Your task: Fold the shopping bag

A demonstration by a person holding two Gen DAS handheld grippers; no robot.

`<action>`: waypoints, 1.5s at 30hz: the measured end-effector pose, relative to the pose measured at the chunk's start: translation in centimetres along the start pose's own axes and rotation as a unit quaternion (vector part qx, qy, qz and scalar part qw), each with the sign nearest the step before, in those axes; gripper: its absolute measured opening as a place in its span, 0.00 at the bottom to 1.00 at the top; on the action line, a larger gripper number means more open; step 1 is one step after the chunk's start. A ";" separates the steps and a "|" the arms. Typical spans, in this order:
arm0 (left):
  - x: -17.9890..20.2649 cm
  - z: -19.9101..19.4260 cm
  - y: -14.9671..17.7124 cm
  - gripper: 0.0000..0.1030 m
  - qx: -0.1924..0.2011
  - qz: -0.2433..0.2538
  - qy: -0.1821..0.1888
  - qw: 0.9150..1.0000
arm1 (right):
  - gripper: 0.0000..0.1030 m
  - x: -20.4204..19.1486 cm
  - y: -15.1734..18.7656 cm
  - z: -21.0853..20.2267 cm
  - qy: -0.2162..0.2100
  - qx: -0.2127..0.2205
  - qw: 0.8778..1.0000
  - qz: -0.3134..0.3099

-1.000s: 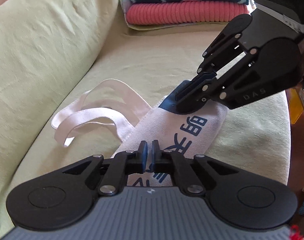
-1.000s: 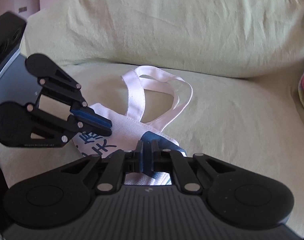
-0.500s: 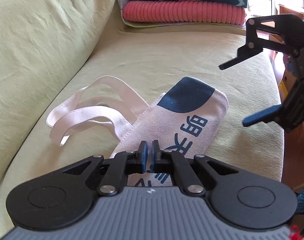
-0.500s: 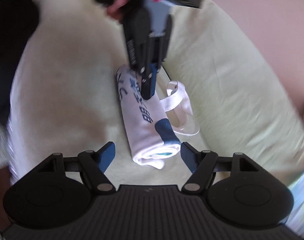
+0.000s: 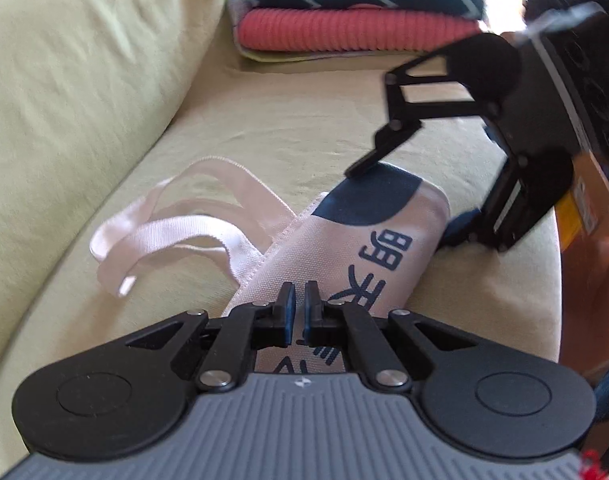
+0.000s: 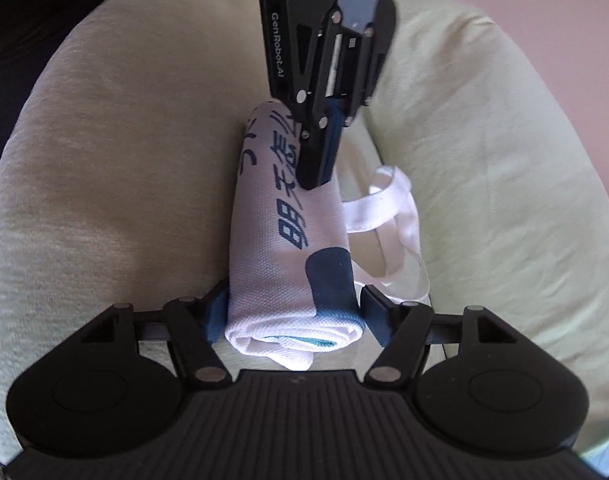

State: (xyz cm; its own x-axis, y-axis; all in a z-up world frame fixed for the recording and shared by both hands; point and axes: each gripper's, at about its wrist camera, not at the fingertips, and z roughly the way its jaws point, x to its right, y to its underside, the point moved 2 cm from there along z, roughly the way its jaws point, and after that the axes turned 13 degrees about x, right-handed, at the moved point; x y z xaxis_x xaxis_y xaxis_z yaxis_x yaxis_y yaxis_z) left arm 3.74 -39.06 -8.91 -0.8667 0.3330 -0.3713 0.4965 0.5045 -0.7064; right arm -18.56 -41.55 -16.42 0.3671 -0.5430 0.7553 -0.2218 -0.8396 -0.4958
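White canvas shopping bag (image 6: 292, 264), rolled up into a long bundle with dark blue print on it, lying on the seat of a pale green sofa (image 5: 304, 136) – its handles (image 5: 176, 224) are splayed out loose toward the back cushion (image 5: 84, 80). Left hand-held gripper (image 5: 298, 308) has its tips nearly pressed together with only a thin slit between them, opening a touch, and they sit down on top of the roll; can't tell if any cloth is actually caught in there. Right hand-held gripper (image 6: 294, 312) is spread wide and closing around the near end of the roll – the bag sits between its fingers, both right up against the cloth. Folded towels (image 5: 360, 12), teal on coral, are stacked at the far end of the seat.
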 end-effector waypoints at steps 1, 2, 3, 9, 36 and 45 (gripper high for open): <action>0.4 -0.7 0.0 0.08 0.000 0.030 -0.007 1.000 | 0.61 0.1 -0.1 0.0 -0.009 -0.001 1.000 -0.005; 0.7 -1.1 0.0 0.16 0.001 0.045 -0.009 0.999 | 0.61 0.3 -0.1 0.1 -0.019 -0.003 1.000 -0.005; 1.1 -2.0 0.2 0.17 0.004 0.068 -0.010 0.998 | 0.61 0.5 -0.2 0.1 -0.025 -0.004 1.000 -0.003; 5.2 -5.0 3.3 0.52 0.003 0.244 -0.013 0.970 | 0.61 1.2 0.2 -0.9 -0.053 -0.004 0.997 0.053; -1.2 -4.4 0.8 0.49 -0.029 -0.039 0.140 0.989 | 0.58 7.0 1.0 -2.7 -0.169 0.017 0.884 0.436; -3.8 -1.9 0.4 0.54 -0.052 -0.102 0.120 0.986 | 0.58 10.0 7.5 0.2 -0.253 -0.008 0.692 0.676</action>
State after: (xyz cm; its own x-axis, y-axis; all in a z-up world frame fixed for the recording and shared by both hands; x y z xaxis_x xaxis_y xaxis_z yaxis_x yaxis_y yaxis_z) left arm 7.32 -38.62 -6.69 -0.9193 0.3881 -0.0654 0.3251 0.6551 -0.6820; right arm -16.41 -53.33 -12.64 0.0831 -0.7609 -0.6435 -0.6806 0.4283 -0.5944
